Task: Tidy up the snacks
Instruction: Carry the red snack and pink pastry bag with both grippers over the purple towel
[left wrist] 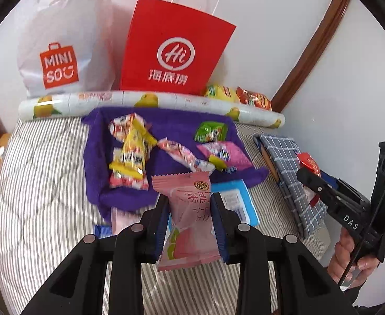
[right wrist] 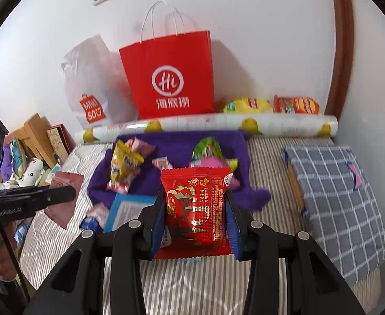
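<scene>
My left gripper (left wrist: 189, 204) is shut on a pink snack packet (left wrist: 190, 218), held above the striped bed in front of a purple cloth tray (left wrist: 98, 183). The tray holds several snack packets: yellow (left wrist: 133, 149), green (left wrist: 209, 131), pink-purple (left wrist: 224, 152). My right gripper (right wrist: 196, 207) is shut on a red snack packet (right wrist: 196, 207), also held before the purple tray (right wrist: 145, 181). The right gripper shows in the left wrist view (left wrist: 334, 194) with the red packet (left wrist: 308, 162). A blue packet (left wrist: 238, 202) lies at the tray's near edge.
A red paper bag (left wrist: 174, 50) and a white Miniso bag (left wrist: 58, 63) stand against the wall behind a rolled fruit-print sheet (left wrist: 150, 102). Yellow (right wrist: 247, 105) and red (right wrist: 296, 105) chip bags lie behind the roll. A checked grey cloth box (right wrist: 336, 197) lies at the right.
</scene>
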Tool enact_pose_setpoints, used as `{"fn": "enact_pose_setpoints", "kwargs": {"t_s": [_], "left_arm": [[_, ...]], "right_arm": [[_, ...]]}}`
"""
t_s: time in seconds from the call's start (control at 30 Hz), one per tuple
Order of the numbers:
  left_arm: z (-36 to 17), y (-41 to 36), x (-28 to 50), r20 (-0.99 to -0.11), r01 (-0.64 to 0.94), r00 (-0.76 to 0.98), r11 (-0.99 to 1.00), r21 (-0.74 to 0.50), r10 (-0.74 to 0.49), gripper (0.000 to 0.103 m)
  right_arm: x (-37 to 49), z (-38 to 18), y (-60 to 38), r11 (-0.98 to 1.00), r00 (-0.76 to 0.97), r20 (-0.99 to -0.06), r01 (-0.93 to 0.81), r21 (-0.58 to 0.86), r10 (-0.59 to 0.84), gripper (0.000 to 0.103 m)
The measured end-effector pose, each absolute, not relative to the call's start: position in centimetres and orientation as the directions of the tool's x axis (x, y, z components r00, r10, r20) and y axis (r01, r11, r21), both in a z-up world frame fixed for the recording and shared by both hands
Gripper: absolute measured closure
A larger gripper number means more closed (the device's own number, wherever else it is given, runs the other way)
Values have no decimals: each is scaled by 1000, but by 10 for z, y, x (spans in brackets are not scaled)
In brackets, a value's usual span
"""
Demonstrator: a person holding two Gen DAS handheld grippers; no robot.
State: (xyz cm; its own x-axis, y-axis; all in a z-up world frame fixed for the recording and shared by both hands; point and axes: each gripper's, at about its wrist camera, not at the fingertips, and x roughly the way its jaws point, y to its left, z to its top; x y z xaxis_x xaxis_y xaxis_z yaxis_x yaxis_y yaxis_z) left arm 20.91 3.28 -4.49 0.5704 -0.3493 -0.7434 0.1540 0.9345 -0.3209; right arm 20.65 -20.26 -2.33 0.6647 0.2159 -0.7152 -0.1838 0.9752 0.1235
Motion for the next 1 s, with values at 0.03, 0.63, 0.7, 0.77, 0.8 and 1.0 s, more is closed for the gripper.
{"fn": "enact_pose_setpoints", "kwargs": {"t_s": [0.03, 0.63, 0.7, 0.77, 0.8, 1.0], "left_arm": [[-42, 34, 215, -741, 152, 575, 936, -319, -346, 73], [-31, 74, 318, -729, 36, 627, 945, -325, -275, 73], [-32, 79, 327, -728, 23, 630, 944, -331, -270, 73], [-33, 86, 338, -725, 3, 637, 942, -336, -261, 73], [-33, 88, 341, -726, -5, 639, 942, -335, -255, 73], [-46, 106, 363, -738, -64, 638, 940, -334, -219, 73]], "right_arm": [[214, -21, -203, 974, 664, -714, -189, 125, 220, 63], [339, -25, -172, 943, 618, -718, -274, 187, 322, 62], [352, -31, -165, 940, 605, -725, -283, 191, 329, 62], [363, -38, -159, 939, 591, -736, -285, 193, 331, 63], [368, -42, -155, 938, 580, -744, -288, 195, 333, 63], [394, -80, -142, 928, 494, -793, -291, 234, 355, 62]]}}
